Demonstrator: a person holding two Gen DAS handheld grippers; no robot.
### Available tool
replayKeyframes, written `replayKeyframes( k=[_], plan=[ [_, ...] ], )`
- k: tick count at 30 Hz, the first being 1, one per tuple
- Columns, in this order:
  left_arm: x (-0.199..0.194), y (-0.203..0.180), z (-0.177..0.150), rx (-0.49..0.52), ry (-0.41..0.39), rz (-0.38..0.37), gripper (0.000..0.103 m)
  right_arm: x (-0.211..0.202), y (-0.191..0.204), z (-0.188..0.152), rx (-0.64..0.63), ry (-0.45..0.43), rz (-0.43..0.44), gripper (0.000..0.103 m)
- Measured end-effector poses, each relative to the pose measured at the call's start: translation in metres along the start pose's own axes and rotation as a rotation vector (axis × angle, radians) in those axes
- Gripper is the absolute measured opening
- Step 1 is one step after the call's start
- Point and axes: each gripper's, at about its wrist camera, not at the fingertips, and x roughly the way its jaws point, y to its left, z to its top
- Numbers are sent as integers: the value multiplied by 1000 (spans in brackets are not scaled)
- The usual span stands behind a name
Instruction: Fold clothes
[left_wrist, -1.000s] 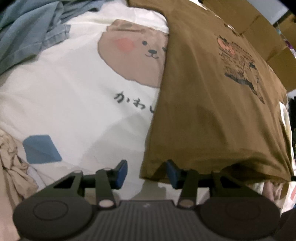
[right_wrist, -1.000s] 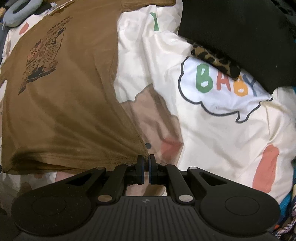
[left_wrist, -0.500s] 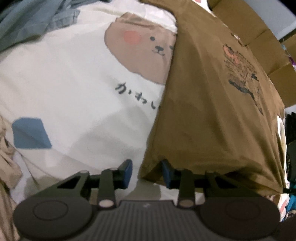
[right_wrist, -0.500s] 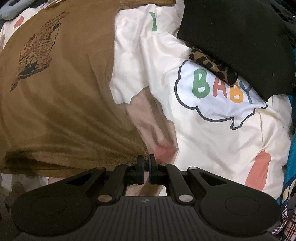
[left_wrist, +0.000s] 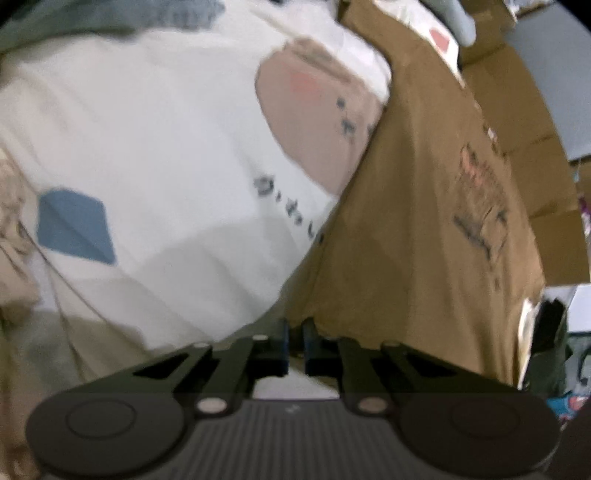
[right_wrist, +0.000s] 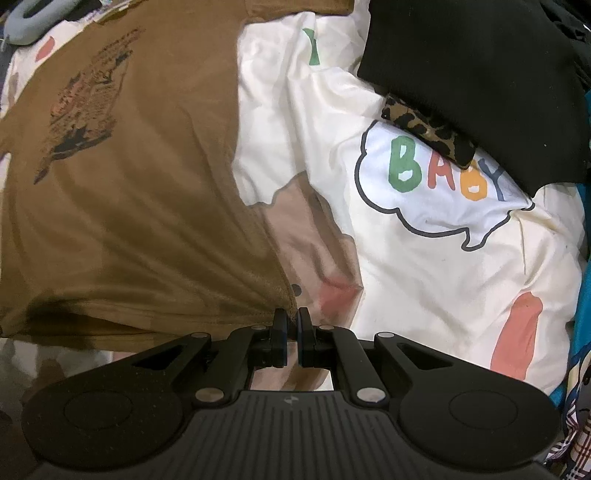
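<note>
Shirt (right_wrist: 140, 192), one, brown: we pinch its hem corners with left gripper (left_wrist: 294, 334) and right gripper (right_wrist: 291, 321); printed sheet (right_wrist: 424, 266) lies bare beside it.

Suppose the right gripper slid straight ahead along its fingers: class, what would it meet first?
The right gripper, already shut on the brown shirt's corner, would probably push that hem forward over the printed sheet; depth is unclear.

Bed surface: cream printed duvet (right_wrist: 424, 266) with cartoon motifs and "BABY" lettering.
Lying directly on it: brown T-shirt (right_wrist: 140, 192) spread flat, print side up; black garment (right_wrist: 472, 74) at far right, over a leopard-print piece (right_wrist: 424, 129); beige crumpled fabric (left_wrist: 14, 236) at left edge.
</note>
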Motion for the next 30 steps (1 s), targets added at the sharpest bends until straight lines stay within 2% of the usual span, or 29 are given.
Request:
replayKeyframes(
  k=[6,10,15,18,21,23,25,27,28,29,30],
  plan=[
    [-14,8,15,-6,16,21,6,8,0,-9,6,36,24,2],
    [-4,23,16,-66,50,36,6,18,0,-17,12,64,32,2],
    [13,30,17,-30,59,77,6,35,3,-21,0,95,22,2],
    [18,34,17,-79,58,38,7,41,5,-19,-1,102,22,2],
    [26,37,15,-101,71,28,17,42,6,-17,-2,106,25,2],
    [29,37,14,-107,68,17,33,42,5,-17,2,107,31,2],
    [33,35,13,-113,61,9,36,41,5,-17,3,107,39,2],
    [37,32,12,-104,63,19,31,39,5,-17,3,106,46,2],
    [39,31,13,-95,70,28,21,39,5,-17,5,105,49,2],
    [41,29,13,-85,83,37,5,38,5,-17,9,104,52,2],
    [41,27,13,-72,97,44,5,36,5,-16,10,103,58,2]
  ],
)
